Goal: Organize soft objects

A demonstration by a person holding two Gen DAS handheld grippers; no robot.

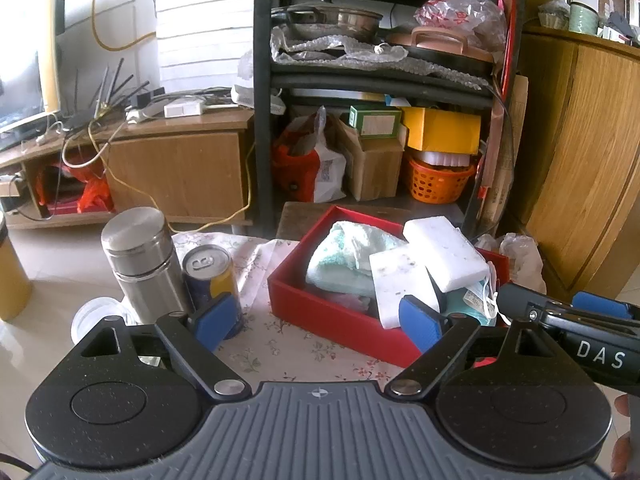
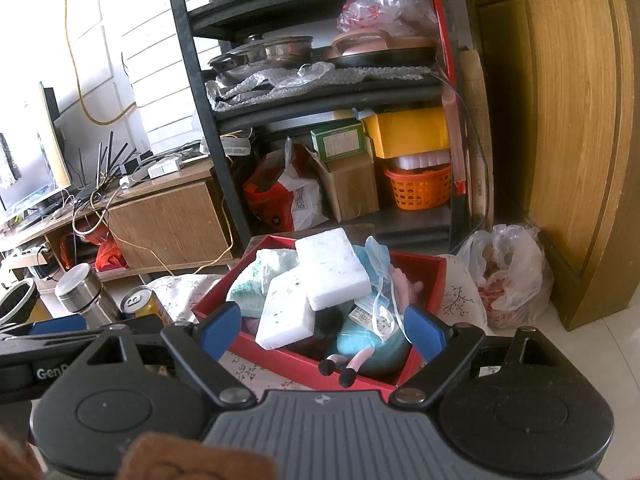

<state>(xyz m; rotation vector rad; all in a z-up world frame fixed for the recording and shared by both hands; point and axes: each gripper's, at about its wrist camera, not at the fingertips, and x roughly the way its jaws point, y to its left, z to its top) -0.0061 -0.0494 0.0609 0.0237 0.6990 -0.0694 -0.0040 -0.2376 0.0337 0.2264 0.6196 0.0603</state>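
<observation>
nearest, left gripper with fingers apart and empty over the floral-clothed desk; right gripper likewise spread, gripping nothing, hovering at the near rim of the red box. inside the box, piled: two white sponges, a mint towel, a blue plush with a face mask draped over it. left of the box, a can touching a steel flask. beyond, a black shelf with pans, boxes, an orange basket.
</observation>
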